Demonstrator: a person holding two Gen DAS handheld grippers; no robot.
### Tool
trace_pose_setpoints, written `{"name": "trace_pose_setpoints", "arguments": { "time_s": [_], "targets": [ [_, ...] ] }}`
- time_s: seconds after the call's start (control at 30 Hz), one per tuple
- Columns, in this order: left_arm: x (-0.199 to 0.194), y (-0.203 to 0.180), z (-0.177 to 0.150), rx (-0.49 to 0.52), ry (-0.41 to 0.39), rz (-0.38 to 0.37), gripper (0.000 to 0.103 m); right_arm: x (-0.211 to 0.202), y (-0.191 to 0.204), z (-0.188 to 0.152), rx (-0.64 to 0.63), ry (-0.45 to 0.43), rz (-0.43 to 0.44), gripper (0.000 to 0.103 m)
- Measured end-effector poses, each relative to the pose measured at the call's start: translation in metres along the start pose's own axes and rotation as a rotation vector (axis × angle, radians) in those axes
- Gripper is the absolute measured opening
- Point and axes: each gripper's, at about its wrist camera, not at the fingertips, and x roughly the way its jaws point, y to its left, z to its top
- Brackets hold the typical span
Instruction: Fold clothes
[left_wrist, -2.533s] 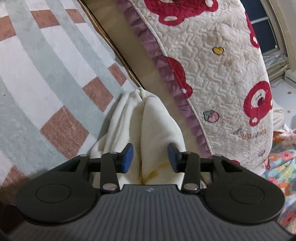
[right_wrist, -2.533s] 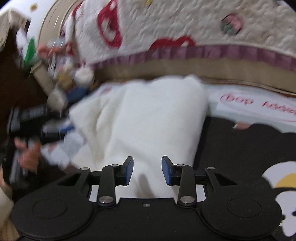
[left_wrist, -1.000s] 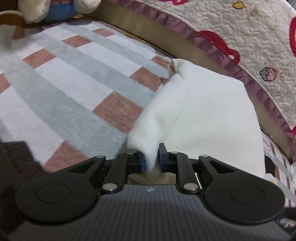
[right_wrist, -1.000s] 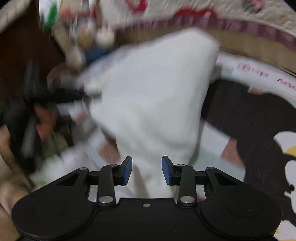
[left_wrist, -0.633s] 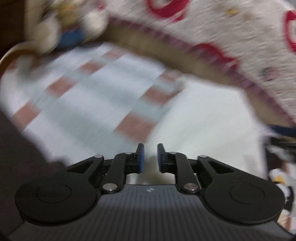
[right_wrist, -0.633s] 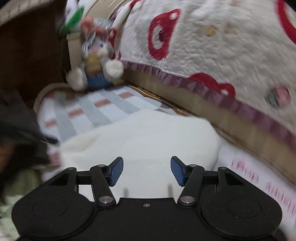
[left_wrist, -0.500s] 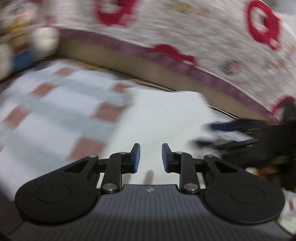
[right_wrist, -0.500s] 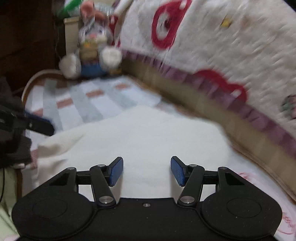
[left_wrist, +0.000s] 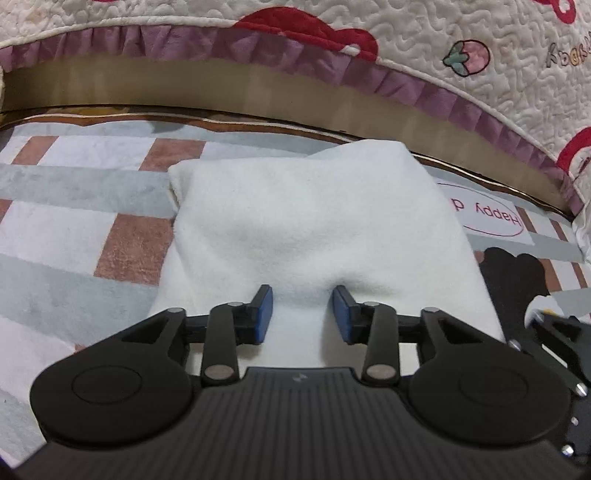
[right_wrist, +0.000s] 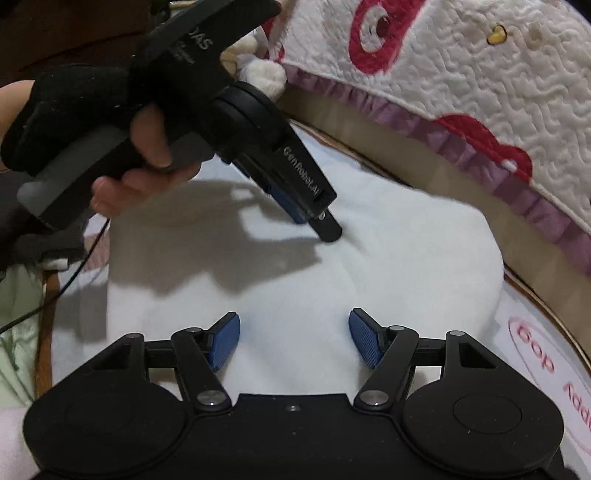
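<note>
we see left gripper (left_wrist: 302, 314) fingers parted, tips pressing white folded garment (left_wrist: 314, 229) | right gripper (right_wrist: 294, 341) fingers spread wide over garment's near edge, empty | garment lies flat on checked rug (left_wrist: 74, 221) | beyond garment: quilted bedspread (left_wrist: 480, 44)
</note>
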Motion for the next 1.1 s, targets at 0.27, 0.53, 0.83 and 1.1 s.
{"name": "trace_pose_setpoints", "arguments": {
  "time_s": [0.27, 0.53, 0.83, 1.1],
  "targets": [
    [0.003, 0.02, 0.001, -0.086, 0.001, -0.048, 0.042, -0.025, 0.04, -0.027, 0.048, 0.098, 0.156, 0.072],
    [-0.025, 0.074, -0.002, -0.155, -0.035, 0.057, 0.043, -0.09, -0.001, -0.014, 0.21, -0.069, 0.242, 0.07],
    [-0.033, 0.108, -0.049, -0.292, 0.065, -0.158, 0.065, -0.063, -0.105, -0.01, 0.554, -0.064, 0.069, 0.07],
    [-0.02, 0.123, -0.078, -0.495, 0.086, -0.245, 0.071, -0.04, -0.133, -0.066, 0.894, -0.025, 0.132, 0.073]
  ]
}}
